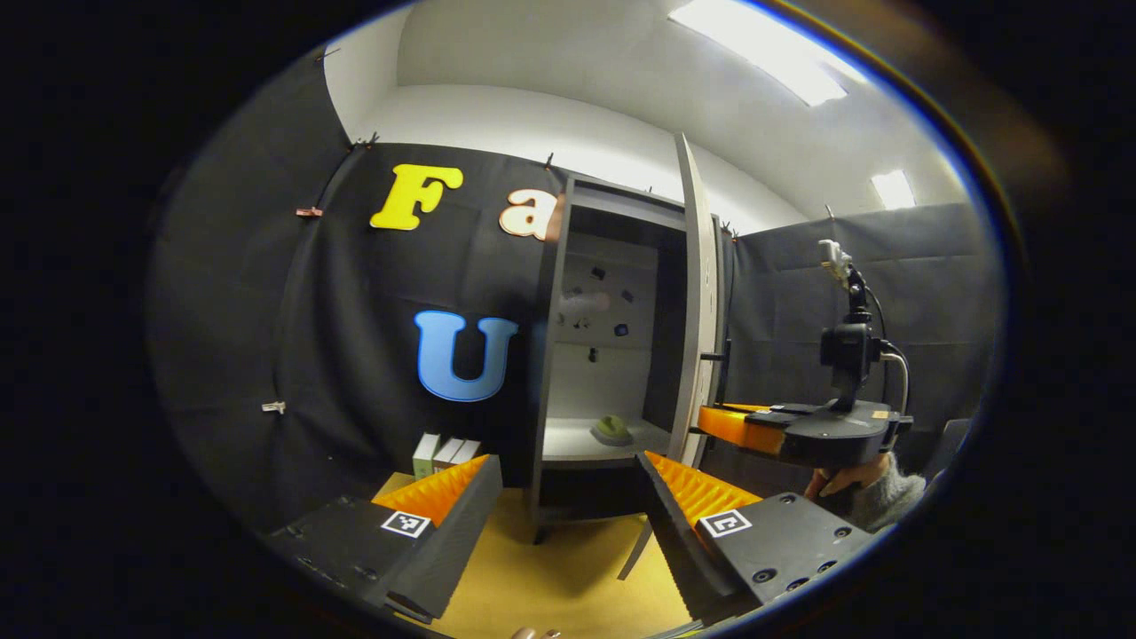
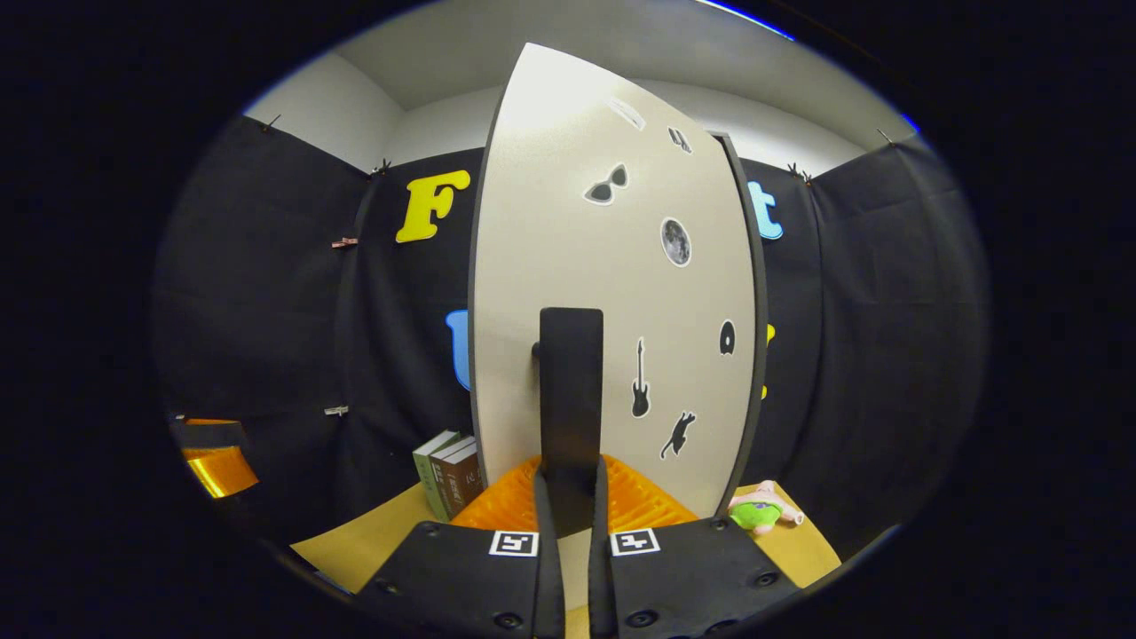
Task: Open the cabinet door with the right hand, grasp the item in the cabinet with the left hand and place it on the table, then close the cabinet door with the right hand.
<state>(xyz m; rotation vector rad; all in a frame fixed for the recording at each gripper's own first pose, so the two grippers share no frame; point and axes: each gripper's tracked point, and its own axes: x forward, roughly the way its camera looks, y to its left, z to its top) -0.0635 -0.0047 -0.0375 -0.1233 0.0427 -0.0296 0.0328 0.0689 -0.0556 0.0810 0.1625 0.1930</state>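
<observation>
Looking at this, I'd say step one is basically done and everything else is still to go. The cabinet door (image 1: 698,293) stands swung out wide, edge-on in the left gripper view, so the inside of the cabinet (image 1: 612,257) is open to reach.

The right tool (image 2: 569,484) has its two fingers pinched together on the dark door handle (image 2: 571,390), which runs up between them in the right gripper view, with the stickered door face right behind it. In the left gripper view you can see that same right tool (image 1: 723,424) off to the side, up against the door, a hand (image 1: 839,479) under it.

The left tool (image 1: 568,484) is spread wide open with nothing in it, and it hangs over the yellowish table (image 1: 568,568), well short of the cabinet.

The item (image 1: 611,430), a small greenish thing I can't identify, sits on the lower shelf (image 1: 577,441) inside, untouched.

So what's left, as I read it: reach in with the left, grab it, set it on the table, then shut the door with the right.
</observation>
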